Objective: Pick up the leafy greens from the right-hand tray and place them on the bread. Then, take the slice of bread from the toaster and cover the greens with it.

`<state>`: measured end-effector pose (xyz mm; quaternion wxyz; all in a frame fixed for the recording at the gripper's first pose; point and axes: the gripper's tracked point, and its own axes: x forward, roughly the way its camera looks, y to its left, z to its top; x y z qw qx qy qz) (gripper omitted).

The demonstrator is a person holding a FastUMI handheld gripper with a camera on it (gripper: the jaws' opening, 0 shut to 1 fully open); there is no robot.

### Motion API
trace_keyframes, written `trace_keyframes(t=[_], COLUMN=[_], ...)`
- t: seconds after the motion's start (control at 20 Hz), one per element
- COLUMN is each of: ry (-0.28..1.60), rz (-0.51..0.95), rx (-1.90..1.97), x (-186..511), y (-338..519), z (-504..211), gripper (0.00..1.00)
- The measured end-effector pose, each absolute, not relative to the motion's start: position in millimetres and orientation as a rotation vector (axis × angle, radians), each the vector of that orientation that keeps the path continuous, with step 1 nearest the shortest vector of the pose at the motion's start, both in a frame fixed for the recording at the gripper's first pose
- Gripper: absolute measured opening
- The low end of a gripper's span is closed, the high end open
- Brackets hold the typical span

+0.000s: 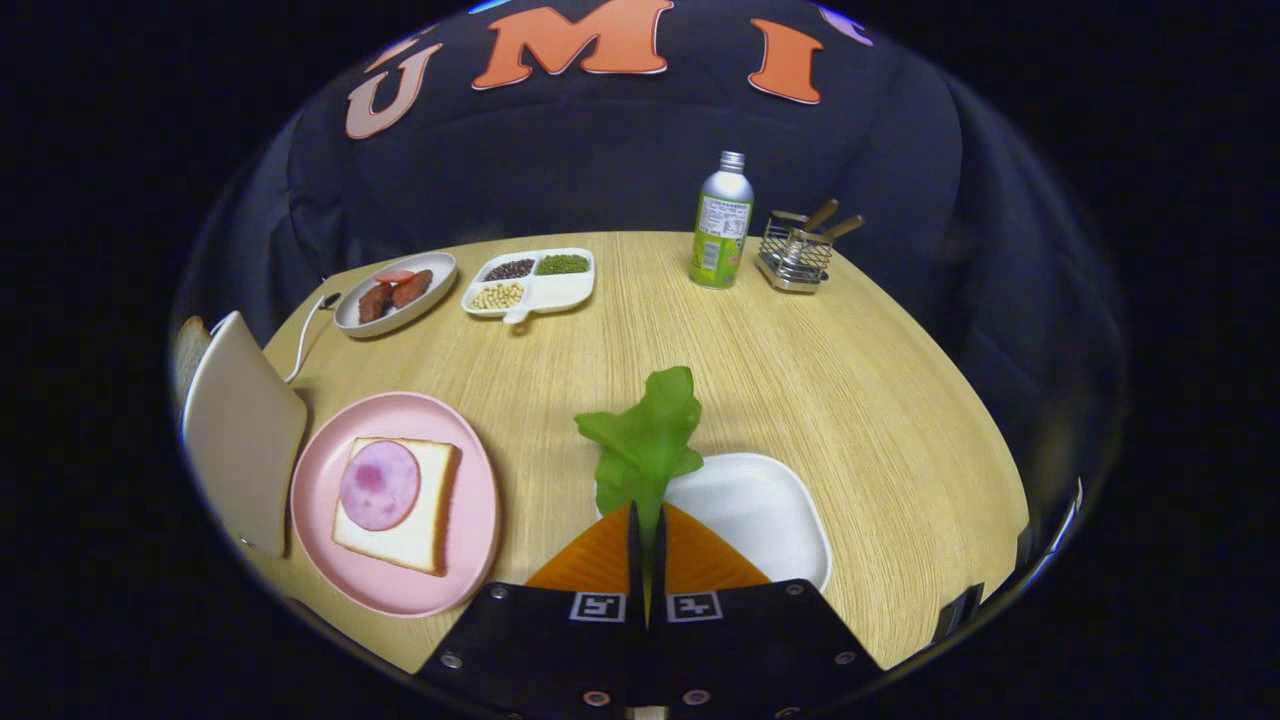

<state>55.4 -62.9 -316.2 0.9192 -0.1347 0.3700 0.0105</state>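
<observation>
Table (800, 380) of pale wood grain carries every item. Toaster (240, 430), pale and rounded, stands at the left edge with a bread slice (186, 345) showing above its top and a white cord (305, 340) trailing toward the far left corner. Pink plate (470, 540) lies just beside the toaster at the near left; on it rests a square slice of bread (425, 520) topped with a round slice of ham (380, 485). White tray (770, 510) sits at the near edge right of the pink plate, just ahead of the tool. Tool (645, 520) is clenched on the leafy greens (645, 440): both fingers press the stem between them, and the leaf stands upright beyond the fingertips, at the tray's left rim, apart from the bread. Oval grey plate (350, 315) with sausage pieces (395, 290) sits at the far left. Divided white dish (560, 292), holding dark beans, green beans and pale beans in separate compartments, lies just right of it. Green-labelled bottle (722, 225) with a metal cap stands upright at the far edge. Wire holder (795, 255) with wooden-handled utensils stands just right of the bottle.
</observation>
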Motion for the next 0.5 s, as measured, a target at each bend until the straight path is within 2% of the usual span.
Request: trace_keyframes(t=[0.5], ry=[0.78], rz=[0.249], rx=[-0.265], x=[33], y=[52], z=[-312], gripper=[0.01])
